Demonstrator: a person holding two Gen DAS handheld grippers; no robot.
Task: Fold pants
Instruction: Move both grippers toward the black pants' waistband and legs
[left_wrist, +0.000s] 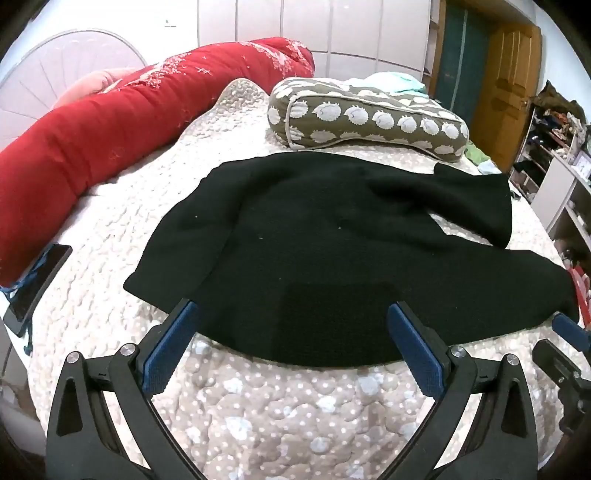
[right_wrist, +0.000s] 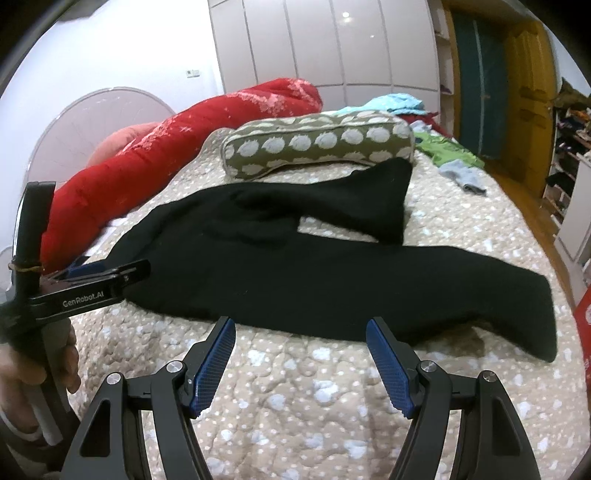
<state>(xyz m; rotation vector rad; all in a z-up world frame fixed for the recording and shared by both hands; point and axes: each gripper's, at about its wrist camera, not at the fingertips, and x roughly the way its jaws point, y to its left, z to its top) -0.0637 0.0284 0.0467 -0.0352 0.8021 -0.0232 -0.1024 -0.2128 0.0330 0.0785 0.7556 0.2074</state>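
Observation:
Black pants lie spread flat on the quilted bed, waist end to the left, two legs running right. They also show in the right wrist view, with the legs splayed apart. My left gripper is open, its blue pads over the near edge of the waist part, holding nothing. My right gripper is open and empty, just in front of the near leg's edge. The left gripper's body shows at the left of the right wrist view; the right gripper's tip shows at the right edge of the left wrist view.
A grey sheep-print pillow lies just behind the pants. A long red bolster runs along the bed's left side. A phone lies at the left edge. Loose clothes lie at the far right. Shelves stand right of the bed.

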